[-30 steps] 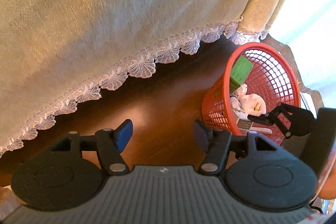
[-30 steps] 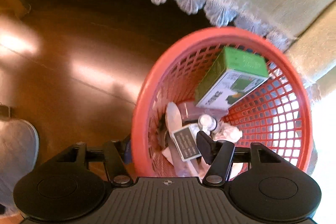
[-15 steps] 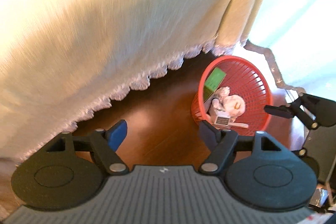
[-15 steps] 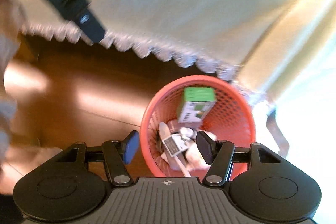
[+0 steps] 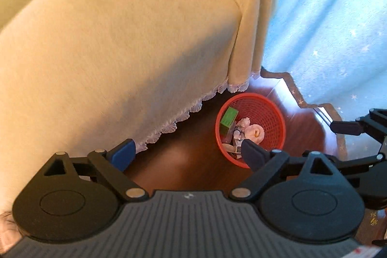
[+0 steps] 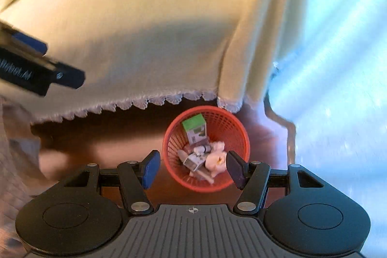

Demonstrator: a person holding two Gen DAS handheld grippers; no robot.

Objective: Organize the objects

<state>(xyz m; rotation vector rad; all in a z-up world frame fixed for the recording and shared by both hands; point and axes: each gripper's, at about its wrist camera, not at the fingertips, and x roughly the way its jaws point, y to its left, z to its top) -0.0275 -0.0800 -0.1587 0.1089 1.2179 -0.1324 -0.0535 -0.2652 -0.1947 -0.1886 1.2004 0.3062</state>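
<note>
A red mesh basket (image 6: pixel 239 137) stands on the wooden floor far below, also in the left wrist view (image 5: pixel 273 117). It holds a green and white box (image 6: pixel 194 128), crumpled white paper (image 6: pixel 216 158), a small bottle and other scraps. My right gripper (image 6: pixel 191 168) is open and empty, high above the basket. My left gripper (image 5: pixel 188 154) is open and empty, high above the floor to the basket's left. The right gripper shows at the left wrist view's right edge (image 5: pixel 348 127).
A cream cloth with a lace hem (image 5: pixel 121 52) hangs over furniture behind the basket. A pale blue curtain (image 5: pixel 338 28) hangs at the right. The left gripper's body shows at the left (image 6: pixel 36 69). Brown wooden floor (image 5: pixel 188 156) lies below.
Both grippers have risen well away from the basket, which now looks much smaller. Both stayed open and empty.
</note>
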